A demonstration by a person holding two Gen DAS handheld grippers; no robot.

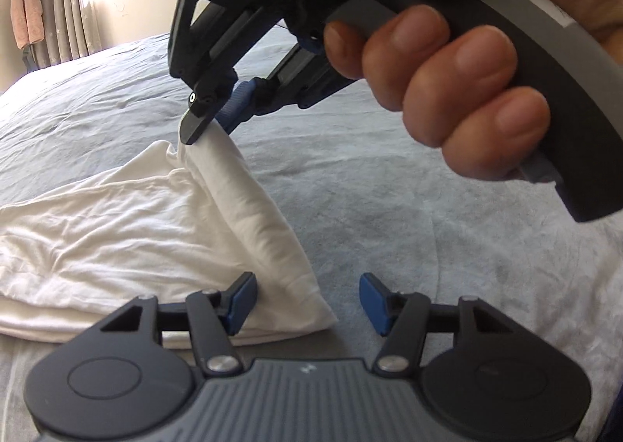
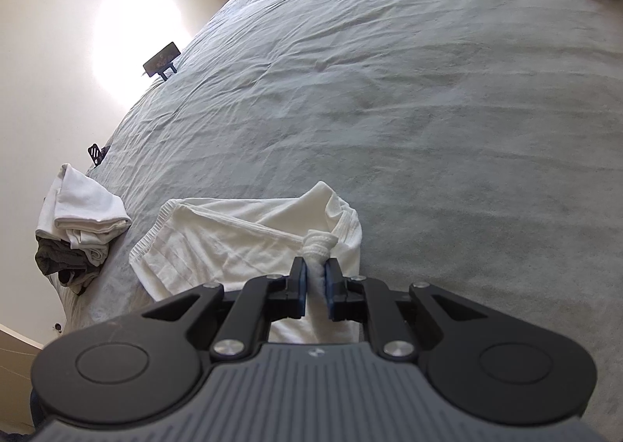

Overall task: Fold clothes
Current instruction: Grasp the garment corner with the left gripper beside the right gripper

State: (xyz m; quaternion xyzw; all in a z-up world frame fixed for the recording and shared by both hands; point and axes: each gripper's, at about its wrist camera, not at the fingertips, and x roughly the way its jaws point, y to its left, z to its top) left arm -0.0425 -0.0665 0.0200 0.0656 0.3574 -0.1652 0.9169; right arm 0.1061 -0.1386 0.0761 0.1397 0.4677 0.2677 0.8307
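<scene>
Your right gripper (image 2: 314, 278) is clenched on a bunched corner of the white, soft cotton garment (image 1: 128, 231), lifting it into a ridge. Your left gripper (image 1: 307, 303) stands released, jaws astride the near corner – pads not pressing. The garment lies partly folded on the grey quilted bedspread (image 2: 428, 111), towards its left edge, near a pile of folded laundry (image 2: 83, 231). Light, limp, prone to slump – take it at corners. Ample bed lies open rightward.

Matt white cloth garment (image 2: 241, 243), wrinkled grey bedspread (image 2: 389, 91)
</scene>
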